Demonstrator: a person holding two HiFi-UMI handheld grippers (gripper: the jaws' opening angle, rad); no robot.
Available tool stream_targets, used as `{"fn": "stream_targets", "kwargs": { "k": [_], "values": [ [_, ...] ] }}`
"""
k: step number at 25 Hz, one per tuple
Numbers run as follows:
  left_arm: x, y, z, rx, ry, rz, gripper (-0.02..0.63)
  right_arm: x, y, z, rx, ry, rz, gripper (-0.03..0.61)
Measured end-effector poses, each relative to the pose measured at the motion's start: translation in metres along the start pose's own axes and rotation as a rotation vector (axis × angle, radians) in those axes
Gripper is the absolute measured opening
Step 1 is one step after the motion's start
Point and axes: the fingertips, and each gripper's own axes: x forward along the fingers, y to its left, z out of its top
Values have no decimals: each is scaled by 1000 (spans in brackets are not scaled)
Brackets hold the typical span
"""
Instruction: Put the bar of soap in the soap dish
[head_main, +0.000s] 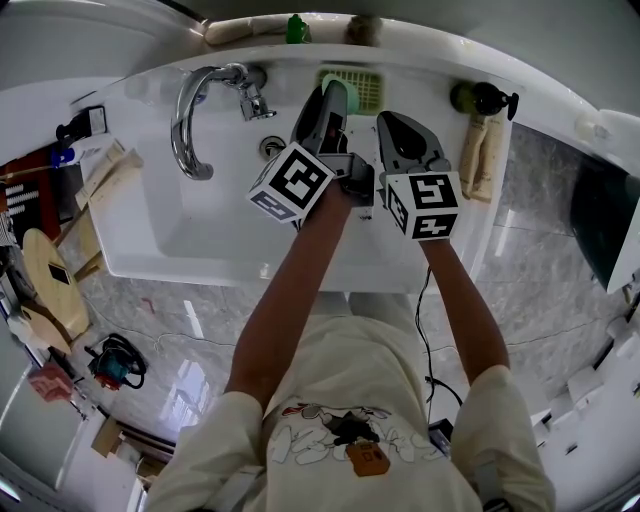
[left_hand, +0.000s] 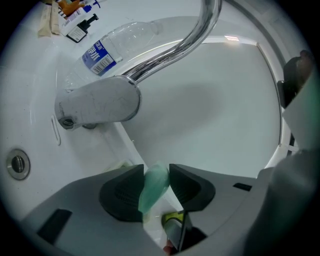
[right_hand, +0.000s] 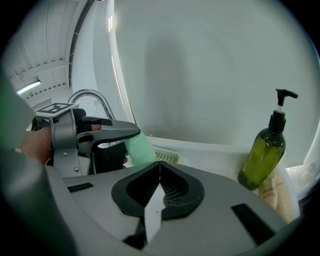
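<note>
Between the closed fingers (left_hand: 122, 192) of the left gripper (left_hand: 156, 168), the green bar of soap (left_hand: 151, 190) hangs above the white sink (head_main: 200, 232). Just ahead of those fingers sits the slatted soap dish (head_main: 364, 90) on the back rim; I'd lower the bar flat, then release. The right gripper (right_hand: 159, 172) is closed and empty, with a pump bottle (right_hand: 263, 155) to its right. Grey marbled floor (head_main: 545, 275) lies below.

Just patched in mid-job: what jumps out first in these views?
The pale green bar of soap is clamped in the left gripper, held over the white sink close to the green soap dish on the back rim. The right gripper sits shut and empty alongside; a chrome faucet arches at left.
</note>
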Motion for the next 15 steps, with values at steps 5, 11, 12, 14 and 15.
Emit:
{"fn": "stream_targets", "kwargs": {
  "k": [5, 11, 12, 14, 15],
  "values": [
    [0, -12, 2, 21, -5, -45, 150, -1, 2, 0, 0, 3, 4, 8],
    [-1, -16, 5, 13, -17, -51, 150, -4, 4, -2, -1, 3, 3, 7],
    [-2, -14, 5, 10, -18, -45, 150, -4, 4, -2, -1, 3, 2, 8],
    [-4, -10, 5, 3, -20, -36, 150, -4, 4, -2, -2, 2, 3, 8],
    [-4, -9, 5, 1, -20, -34, 150, -3, 4, -2, -3, 2, 3, 8]
  ]
}}
